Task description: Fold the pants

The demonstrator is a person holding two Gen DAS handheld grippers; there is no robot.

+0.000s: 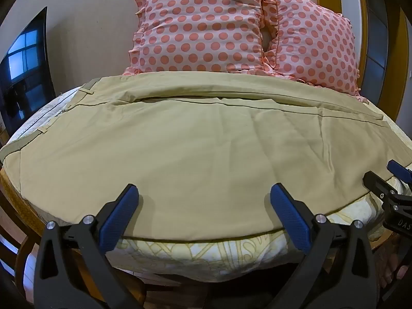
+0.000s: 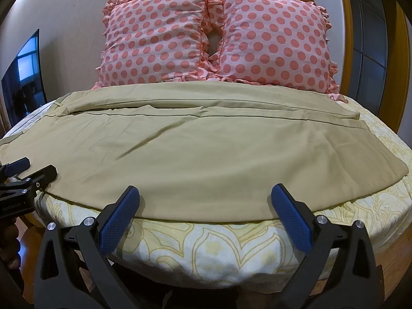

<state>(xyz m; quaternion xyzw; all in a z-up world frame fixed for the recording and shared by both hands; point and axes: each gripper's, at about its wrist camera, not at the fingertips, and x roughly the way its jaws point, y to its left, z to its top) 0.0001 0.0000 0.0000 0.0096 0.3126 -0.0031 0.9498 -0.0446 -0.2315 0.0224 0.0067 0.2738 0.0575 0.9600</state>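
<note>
One pair of tan pants (image 1: 200,149) lay spread flat across the bed, filling the middle of both views, with the waistband and belt loops toward the left of the frame and the leg ends toward the right. One leg lay over the other, their long seams running side to side across the upper part of the cloth, and soft creases crossed the near half. The near edge ran along the bed's front edge, low in the frame.

The left gripper (image 1: 203,197) hung just short of that edge, its blue pads (image 1: 121,219) spread wide with nothing between them. The right gripper (image 2: 204,197) stood the same way over the hem, blue pads (image 2: 291,219) wide apart and gripping nothing. Each showed in the other's view: the right gripper at the right edge of the left wrist view, the left at the left edge of the right wrist view, both close by the cloth's near edge.

Under the pants was a cream bedspread (image 2: 206,252) with a yellow leaf pattern. Two pink polka-dot pillows (image 2: 154,41) with ruffled edges stood side by side at the top of the frame, touching the pants' far edge. A dark screen (image 1: 25,61) stood at the left edge.
</note>
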